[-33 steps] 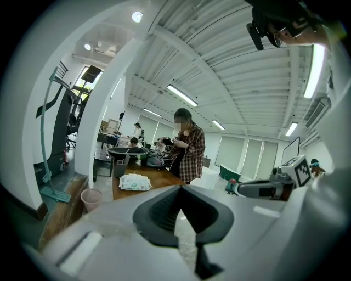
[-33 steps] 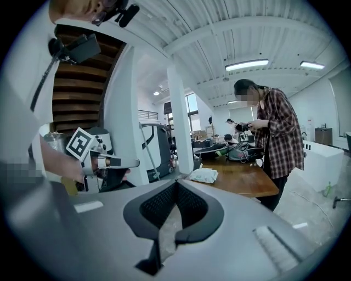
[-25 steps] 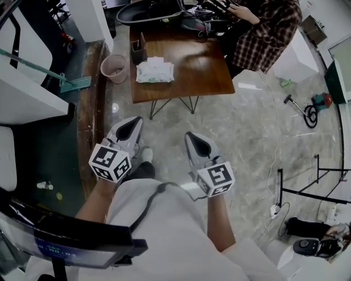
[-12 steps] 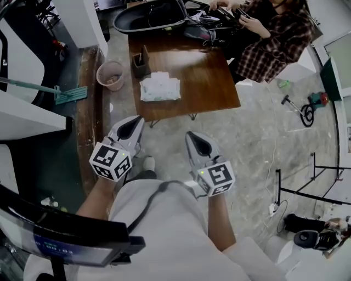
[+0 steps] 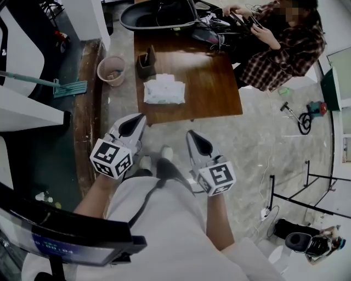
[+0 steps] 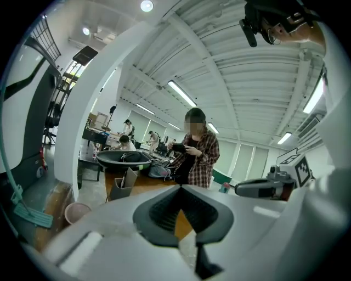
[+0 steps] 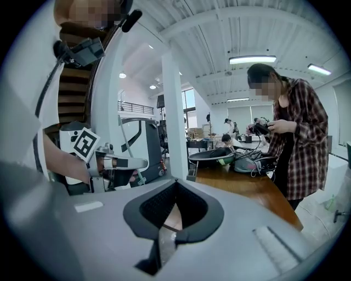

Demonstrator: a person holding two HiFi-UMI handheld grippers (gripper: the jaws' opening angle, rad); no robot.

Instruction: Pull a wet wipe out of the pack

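Observation:
The white wet wipe pack (image 5: 163,91) lies flat on the brown wooden table (image 5: 211,82), near its front edge. Both grippers hover over the floor short of the table, pointing toward it. My left gripper (image 5: 137,117) is shut with nothing between its jaws, its tip just below the table's front left corner. My right gripper (image 5: 192,134) is shut and empty too, a little further from the edge. In the left gripper view the jaws (image 6: 181,189) meet and hide the pack. The right gripper view shows its jaws (image 7: 175,184) closed before the tabletop (image 7: 247,189).
A black pen holder (image 5: 145,63) stands behind the pack. A dark tub (image 5: 159,13) and cables fill the table's far end. A person in a plaid shirt (image 5: 279,52) stands at the far right corner. A pink bin (image 5: 111,69) and a mop (image 5: 66,88) lie left of the table.
Both grippers have moved forward toward the table, still shut. The table and pack now sit nearer to the gripper tips in the head view.

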